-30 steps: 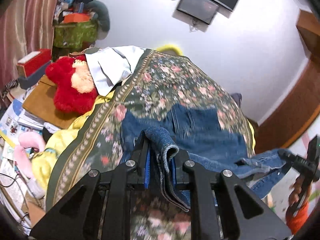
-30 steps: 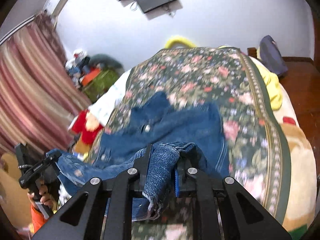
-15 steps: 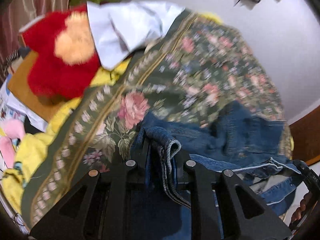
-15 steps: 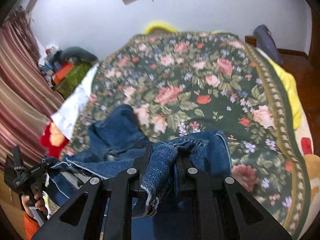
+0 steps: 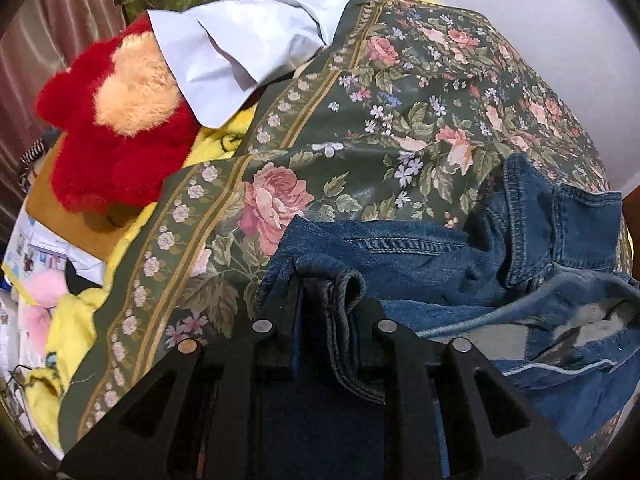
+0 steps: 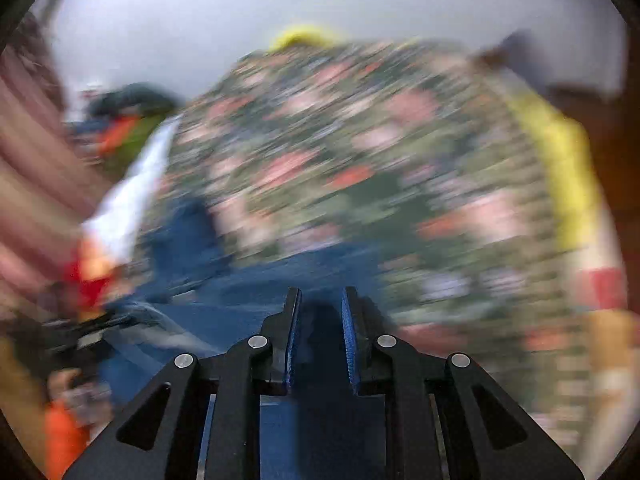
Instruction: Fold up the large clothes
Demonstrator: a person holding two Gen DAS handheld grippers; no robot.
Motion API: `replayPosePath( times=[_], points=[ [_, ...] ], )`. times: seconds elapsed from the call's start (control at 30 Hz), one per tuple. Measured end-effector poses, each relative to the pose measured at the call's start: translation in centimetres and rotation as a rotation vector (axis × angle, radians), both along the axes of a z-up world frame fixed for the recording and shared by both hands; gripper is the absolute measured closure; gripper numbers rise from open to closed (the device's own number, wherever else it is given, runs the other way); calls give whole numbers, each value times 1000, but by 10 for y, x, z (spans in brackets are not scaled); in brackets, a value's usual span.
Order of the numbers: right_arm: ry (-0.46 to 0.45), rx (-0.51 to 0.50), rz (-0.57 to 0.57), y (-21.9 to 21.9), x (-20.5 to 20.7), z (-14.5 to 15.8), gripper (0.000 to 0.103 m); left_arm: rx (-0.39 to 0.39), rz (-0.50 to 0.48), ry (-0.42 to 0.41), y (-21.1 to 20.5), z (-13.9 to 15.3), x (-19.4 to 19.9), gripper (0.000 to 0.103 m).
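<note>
Standing by the bed, I count one denim jacket (image 5: 420,264), two black claws, one floral bedspread (image 5: 360,120), one red plush toy (image 5: 112,160) and one pale shirt (image 5: 240,40). The jacket is heavy blue denim with pale topstitched seams. It lies rumpled on the near part of the bedspread, its long axis running across the bed from left to right as the left wrist camera sees it. Its stiff collar stands up at the right end, and its lighter inner face shows along the near edge. The left claw (image 5: 328,292) has a rolled, hemmed fold of that denim between its jaws, which are opening, though the cloth still fills the gap and bulges over the tips. The right claw (image 6: 322,292) is clenched almost together, with blue ribbed pads (image 6: 295,340) lining its fingers. Its picture is smeared, so I cannot tell whether any denim is pinched there, only that dark blue cloth lies just beyond. The bedspread is dark green and printed with pink roses inside a striped border. The plush is shaggy with a peach patch, and the shirt is smooth and creased, both off the bed's left edge, where a yellow blanket (image 5: 76,332) hangs out.
</note>
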State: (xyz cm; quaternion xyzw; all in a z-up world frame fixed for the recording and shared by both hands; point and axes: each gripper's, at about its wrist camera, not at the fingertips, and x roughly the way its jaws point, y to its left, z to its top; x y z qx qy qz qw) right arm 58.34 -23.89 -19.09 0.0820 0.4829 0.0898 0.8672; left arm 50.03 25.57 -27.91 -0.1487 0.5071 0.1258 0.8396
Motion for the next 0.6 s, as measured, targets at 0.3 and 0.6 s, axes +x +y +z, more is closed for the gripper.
replayPosePath(
  times=[0.3, 0.6],
  points=[
    [-72, -45, 67, -32, -55, 50, 88, 259, -117, -142, -38, 91, -38, 42],
    [-127, -97, 291, 38, -115, 41, 88, 254, -298, -197, -86, 113, -85, 21]
  ],
)
